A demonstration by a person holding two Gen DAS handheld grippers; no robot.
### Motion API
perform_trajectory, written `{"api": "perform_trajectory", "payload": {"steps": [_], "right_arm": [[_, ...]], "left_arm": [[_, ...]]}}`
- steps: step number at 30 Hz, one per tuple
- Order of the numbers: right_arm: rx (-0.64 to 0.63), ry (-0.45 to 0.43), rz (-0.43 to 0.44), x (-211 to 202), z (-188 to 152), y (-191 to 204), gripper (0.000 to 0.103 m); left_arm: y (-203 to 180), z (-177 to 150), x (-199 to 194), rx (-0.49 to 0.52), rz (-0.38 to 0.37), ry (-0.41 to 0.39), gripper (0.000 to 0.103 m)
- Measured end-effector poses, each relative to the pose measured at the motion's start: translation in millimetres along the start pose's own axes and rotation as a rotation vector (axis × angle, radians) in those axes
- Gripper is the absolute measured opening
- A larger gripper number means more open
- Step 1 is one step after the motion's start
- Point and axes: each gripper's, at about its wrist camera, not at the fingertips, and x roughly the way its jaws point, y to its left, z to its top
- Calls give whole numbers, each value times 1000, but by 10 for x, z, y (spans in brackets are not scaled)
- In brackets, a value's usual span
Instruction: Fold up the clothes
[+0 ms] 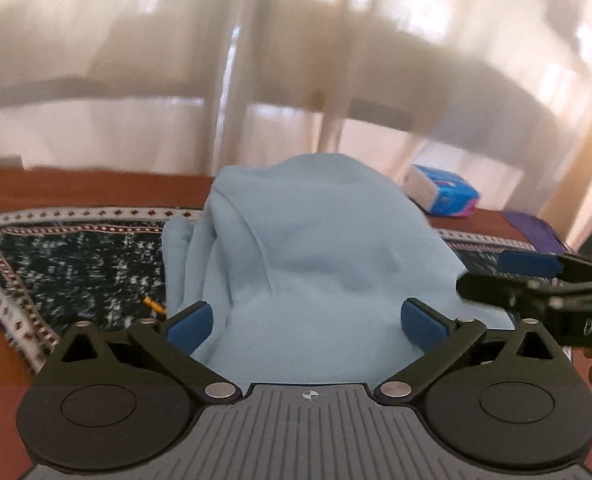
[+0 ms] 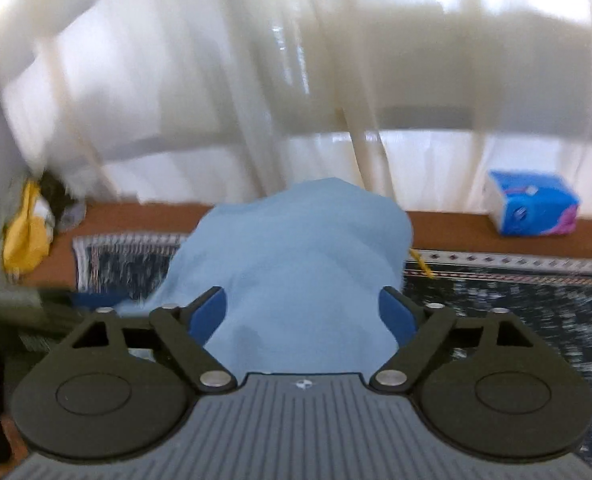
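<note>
Light blue soft fabric garment (image 1: pixel 320 264) bunched in mound on dark patterned rug with white border (image 1: pixel 76 264), over reddish-brown surface (image 1: pixel 76 188). Left hand-held gripper (image 1: pixel 306 322) jaws spread wide, blue pads either side of cloth. Right hand-held gripper (image 2: pixel 303 314) likewise wide, cloth between pads, no pinch. Blue-white tissue pack (image 2: pixel 534 208) behind rug near white curtain (image 2: pixel 256 80).

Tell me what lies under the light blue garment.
The light blue garment rests on a dark patterned mat spread over a brown table. An orange tassel shows at its edge. Whatever sits beneath the heaped cloth itself is covered.
</note>
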Motion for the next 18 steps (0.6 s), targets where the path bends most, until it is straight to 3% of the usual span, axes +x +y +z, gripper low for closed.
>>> {"api": "perform_trajectory", "payload": {"steps": [3,11,15,18], "right_arm": [[-30,42,12,-163,-239,69,89],[-144,152,-12,73,-564,216,94],[-105,130,41,-73,-390,94,95],[-25,95,106,-273,-163,-87,93]], "left_arm": [[-26,-217,-1,7,9,29,101],[-5,-356,221,11,17,68,102],[85,-181,56,-38,-4,93,100],[316,79,-292,-154,-25,7,103]]}}
